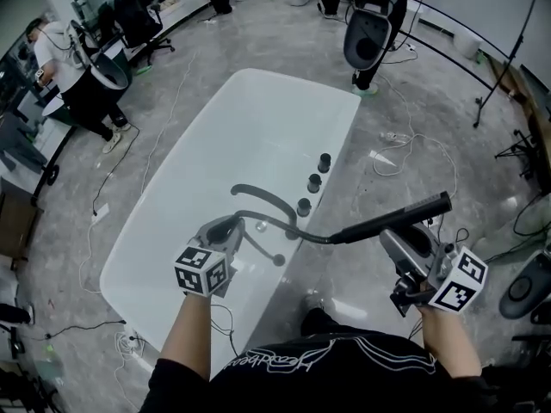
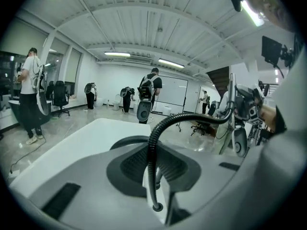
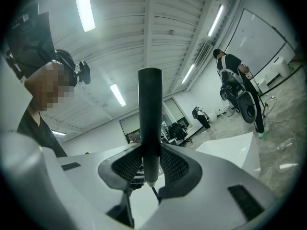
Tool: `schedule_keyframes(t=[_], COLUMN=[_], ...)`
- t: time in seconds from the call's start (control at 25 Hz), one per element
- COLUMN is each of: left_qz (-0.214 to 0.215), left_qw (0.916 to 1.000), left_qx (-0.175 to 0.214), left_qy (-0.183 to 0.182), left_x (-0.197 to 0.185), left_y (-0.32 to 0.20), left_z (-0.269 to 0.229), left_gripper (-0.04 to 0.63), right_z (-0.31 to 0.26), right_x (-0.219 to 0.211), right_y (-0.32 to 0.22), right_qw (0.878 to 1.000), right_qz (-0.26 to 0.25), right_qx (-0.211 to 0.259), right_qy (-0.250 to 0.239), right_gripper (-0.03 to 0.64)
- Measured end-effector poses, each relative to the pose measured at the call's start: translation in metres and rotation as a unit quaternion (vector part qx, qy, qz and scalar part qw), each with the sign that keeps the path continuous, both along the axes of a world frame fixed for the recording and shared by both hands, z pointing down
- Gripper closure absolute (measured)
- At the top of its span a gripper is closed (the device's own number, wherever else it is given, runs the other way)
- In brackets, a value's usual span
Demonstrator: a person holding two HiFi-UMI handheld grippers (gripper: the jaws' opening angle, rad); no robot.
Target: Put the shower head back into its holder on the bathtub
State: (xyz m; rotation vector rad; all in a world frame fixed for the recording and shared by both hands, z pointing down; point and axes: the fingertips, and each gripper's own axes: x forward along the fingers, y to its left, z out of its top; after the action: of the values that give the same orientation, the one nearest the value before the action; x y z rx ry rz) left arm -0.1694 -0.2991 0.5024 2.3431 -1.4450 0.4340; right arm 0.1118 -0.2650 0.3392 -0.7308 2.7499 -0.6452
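A white bathtub [image 1: 198, 205] lies ahead, with a dark spout [image 1: 263, 198] and three dark knobs [image 1: 314, 181] on its right rim. The black shower head [image 1: 396, 216] points up and to the right over the tub's right edge, with my right gripper [image 1: 394, 232] shut on its handle [image 3: 150, 119]. Its dark ribbed hose [image 1: 275, 220] runs left over the rim to my left gripper [image 1: 225, 229]. In the left gripper view the hose [image 2: 158, 143] rises from between the jaws, which are shut on it, and curves right. I cannot make out the holder.
Cables [image 1: 405, 144] trail over the grey floor right of the tub. A person [image 1: 69, 67] with equipment stands at the far left and another [image 1: 370, 33] beyond the tub's far end. A stand [image 1: 499, 67] is at the right.
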Motion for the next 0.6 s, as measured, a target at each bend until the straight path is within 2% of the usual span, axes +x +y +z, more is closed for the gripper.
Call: schedule_keyframes(t=[0.36,0.6], left_qz=[0.019,0.033], left_qw=[0.9985,0.9952], left_qx=[-0.051,-0.092], left_qy=[-0.004,0.001], left_x=[0.029,0.041], left_y=[0.009,0.008], left_z=[0.072,0.118], left_gripper=[0.543,0.543], right_z=[0.008,0.022], right_x=[0.007,-0.006], right_y=[0.001,-0.006], right_qw=[1.0,0.999], right_qz=[0.004,-0.004], right_qx=[-0.005,-0.02], right_qy=[0.016,0.033], right_gripper=[0.495,0.495])
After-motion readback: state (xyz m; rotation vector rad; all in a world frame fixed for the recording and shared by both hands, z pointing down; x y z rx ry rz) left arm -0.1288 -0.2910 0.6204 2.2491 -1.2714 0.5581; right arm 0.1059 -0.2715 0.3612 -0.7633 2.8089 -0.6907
